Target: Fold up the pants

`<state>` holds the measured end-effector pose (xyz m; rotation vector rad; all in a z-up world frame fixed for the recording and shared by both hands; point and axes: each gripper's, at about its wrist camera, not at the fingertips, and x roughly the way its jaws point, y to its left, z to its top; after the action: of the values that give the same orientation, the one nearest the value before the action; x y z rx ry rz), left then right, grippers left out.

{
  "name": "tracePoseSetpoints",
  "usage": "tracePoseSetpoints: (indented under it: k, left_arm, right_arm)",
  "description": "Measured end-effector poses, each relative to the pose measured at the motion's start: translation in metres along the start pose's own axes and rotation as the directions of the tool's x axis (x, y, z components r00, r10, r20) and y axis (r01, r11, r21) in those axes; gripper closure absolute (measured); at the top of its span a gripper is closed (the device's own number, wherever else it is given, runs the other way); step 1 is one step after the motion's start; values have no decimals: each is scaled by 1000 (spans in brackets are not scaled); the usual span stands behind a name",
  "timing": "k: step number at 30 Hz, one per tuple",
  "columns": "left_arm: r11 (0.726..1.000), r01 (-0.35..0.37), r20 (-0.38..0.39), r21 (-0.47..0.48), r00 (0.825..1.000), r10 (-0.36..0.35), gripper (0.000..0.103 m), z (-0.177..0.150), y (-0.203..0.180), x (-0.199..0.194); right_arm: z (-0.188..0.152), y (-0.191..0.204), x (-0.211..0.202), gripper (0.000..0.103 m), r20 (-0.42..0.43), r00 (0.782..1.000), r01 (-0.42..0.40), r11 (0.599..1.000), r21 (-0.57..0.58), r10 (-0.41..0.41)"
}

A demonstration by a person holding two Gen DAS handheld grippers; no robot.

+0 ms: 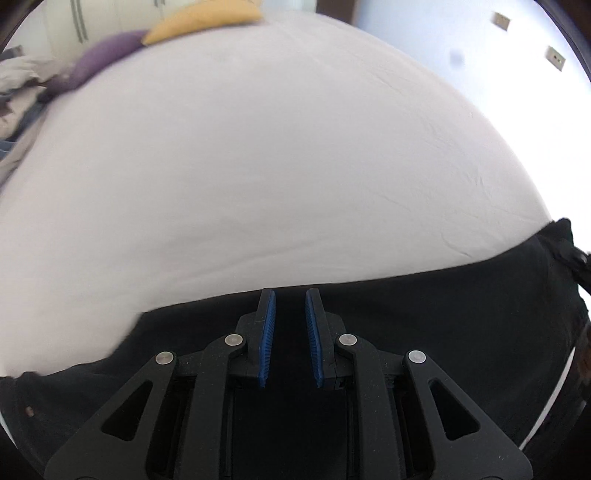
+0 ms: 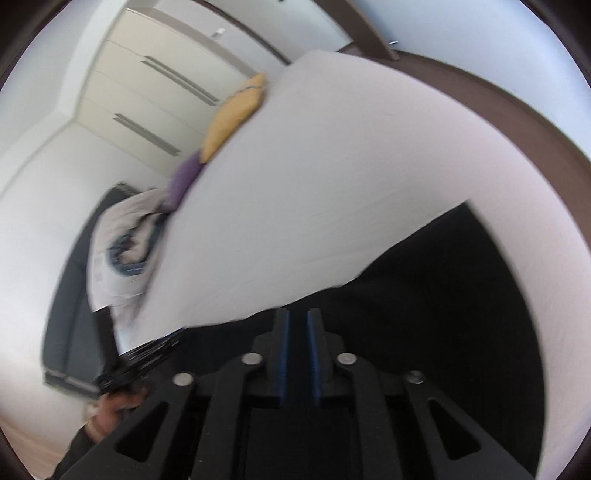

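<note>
The black pants point(image 1: 424, 314) lie spread along the near edge of a bed with a white sheet point(image 1: 258, 166). My left gripper point(image 1: 290, 295) sits low over the pants' far edge, its blue pads a small gap apart with dark fabric between them. In the right wrist view the black pants point(image 2: 461, 295) hang or lie under my right gripper point(image 2: 298, 314), whose blue pads stand close together over the dark cloth. Whether either pair of pads pinches the fabric is hard to tell, as black cloth and black fingers merge.
A yellow pillow point(image 1: 207, 18) and a purple pillow point(image 1: 103, 55) lie at the far edge of the bed, also in the right wrist view point(image 2: 232, 118). A heap of bedding point(image 2: 125, 251) sits beside the bed. A cream wardrobe point(image 2: 159, 85) stands behind. The brown bed frame point(image 2: 517, 107) curves round the mattress.
</note>
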<state>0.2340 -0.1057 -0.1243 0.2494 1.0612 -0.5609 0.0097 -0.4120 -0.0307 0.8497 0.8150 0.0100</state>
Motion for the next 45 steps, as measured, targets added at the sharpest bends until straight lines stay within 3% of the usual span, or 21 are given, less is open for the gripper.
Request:
tracePoseSetpoints:
  k: [3, 5, 6, 7, 10, 13, 15, 17, 19, 21, 23, 24, 27, 32, 35, 38, 39, 40, 42, 44, 45]
  left_arm:
    - [997, 67, 36, -31, 997, -66, 86, -15, 5, -23]
    - [998, 23, -39, 61, 999, -21, 86, -36, -5, -12]
    - [996, -16, -66, 93, 998, 22, 86, -45, -7, -4]
    - [995, -22, -59, 95, 998, 28, 86, -57, -3, 1]
    - [998, 32, -44, -56, 998, -34, 86, -69, 16, -10]
    - [998, 19, -17, 54, 1000, -19, 86, -87, -10, -39]
    - [994, 71, -8, 87, 997, -71, 86, -98, -30, -51]
    - [987, 77, -42, 142, 997, -72, 86, -115, -51, -43]
    - [989, 62, -60, 137, 997, -54, 87, -135, -59, -29]
    - [992, 52, -32, 114, 998, -49, 87, -149, -60, -34]
    - [990, 42, -49, 138, 998, -36, 87, -166, -63, -41]
    - [989, 41, -50, 145, 998, -34, 87, -181, -64, -49]
    - [989, 60, -60, 132, 997, -53, 87, -206, -60, -61]
    - [986, 60, -86, 154, 995, -48, 87, -231, -63, -81]
    - [987, 65, -90, 149, 995, -52, 87, -232, -49, -92]
    - [988, 55, -88, 146, 995, -42, 87, -231, -45, -100]
    - [987, 45, -86, 151, 996, -33, 87, -231, -48, -102]
    - [988, 39, -85, 151, 996, -27, 87, -223, -57, -103]
    - [990, 38, -83, 137, 996, -27, 87, -216, -66, -102]
    - [993, 53, -75, 104, 996, -45, 87, -220, -63, -110]
    - [995, 65, -77, 80, 995, -59, 86, -213, -62, -112]
  right_arm:
    - [-27, 22, 4, 75, -107, 987, -130, 990, -63, 123]
    - [-48, 24, 15, 75, -190, 972, -153, 985, -78, 136]
    - [-58, 18, 22, 75, -215, 973, -107, 990, -87, 86]
    - [-66, 5, 26, 100, -235, 972, -40, 996, -76, 21]
    - [-73, -27, 9, 103, -229, 973, -27, 1000, 14, 29]
    - [-75, -28, -16, 103, -244, 968, 56, 998, -42, -65]
    - [-75, -14, -30, 93, -240, 967, 72, 995, -68, -86]
    - [-76, 8, -34, 88, -217, 976, -23, 996, -91, 3]
    - [-79, 25, -20, 69, -211, 974, -106, 991, -86, 86]
    - [-91, 29, 7, 68, -273, 957, -121, 991, -54, 102]
    - [-105, 24, 30, 84, -344, 938, -68, 996, -60, 44]
    - [-108, 20, 31, 103, -335, 942, -44, 996, -76, 16]
    - [-108, 7, 21, 103, -375, 927, -40, 995, -93, 2]
    - [-115, 31, 0, 103, -386, 907, 57, 958, -280, -167]
    - [-105, 66, -6, 94, -316, 927, 66, 919, -389, -201]
    - [-92, 101, 5, 73, -276, 960, -68, 922, -382, -43]
    - [-92, 101, 11, 60, -286, 958, -130, 922, -365, 22]
    - [-94, 100, 23, 58, -320, 944, -193, 924, -331, 82]
    - [-104, 86, 52, 58, -382, 922, -168, 952, -258, 59]
    - [-120, 58, 68, 84, -434, 900, -141, 967, -214, 35]
    - [-123, 51, 61, 103, -397, 917, -132, 963, -235, 28]
